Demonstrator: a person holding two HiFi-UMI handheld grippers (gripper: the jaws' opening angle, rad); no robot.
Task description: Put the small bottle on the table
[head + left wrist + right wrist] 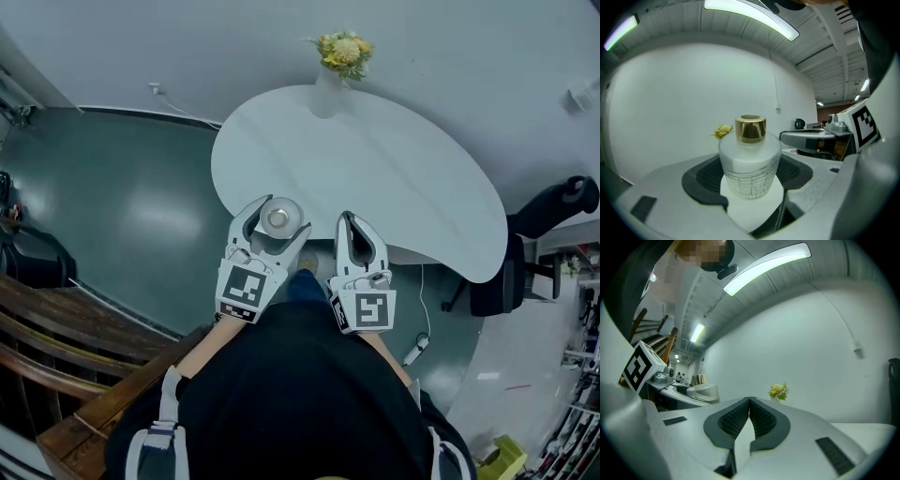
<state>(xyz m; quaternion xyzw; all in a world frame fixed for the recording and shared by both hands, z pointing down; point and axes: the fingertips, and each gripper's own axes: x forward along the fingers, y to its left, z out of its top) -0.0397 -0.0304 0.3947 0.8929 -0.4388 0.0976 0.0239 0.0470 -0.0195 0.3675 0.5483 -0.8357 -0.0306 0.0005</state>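
1. Bottle [750, 161] sits upright between the jaws of our left gripper [281, 217]. The jaws are spread wide, and each ribbed pad presses on one side of the frosted body. The gold cap [750, 129] stands clear above them.
2. We hold the bottle at the near edge of the table [394, 169]. No view lets us tell whether its base touches the top or hangs just above it.
3. Our right gripper [350, 223] has its jaws pressed together with nothing between them. It waits at the same near edge of the table, just beside the left one.
4. We judge that the carry is over and the placing is at hand.
5. The next move calls for the left gripper to go a little farther in over the table. Then we lower it straight down, keeping the bottle upright, until the base rests flat.
6. Only then should the jaws part, evenly, so that neither pad drags the bottle over.
7. Both grippers reach forward from our body, side by side and roughly parallel, with jaws pointing across the table and marker cubes toward us. Our forearms run back under the cubes.
8. A vase [328, 92] of flowers stands at the far edge of the table, well apart from the bottle.
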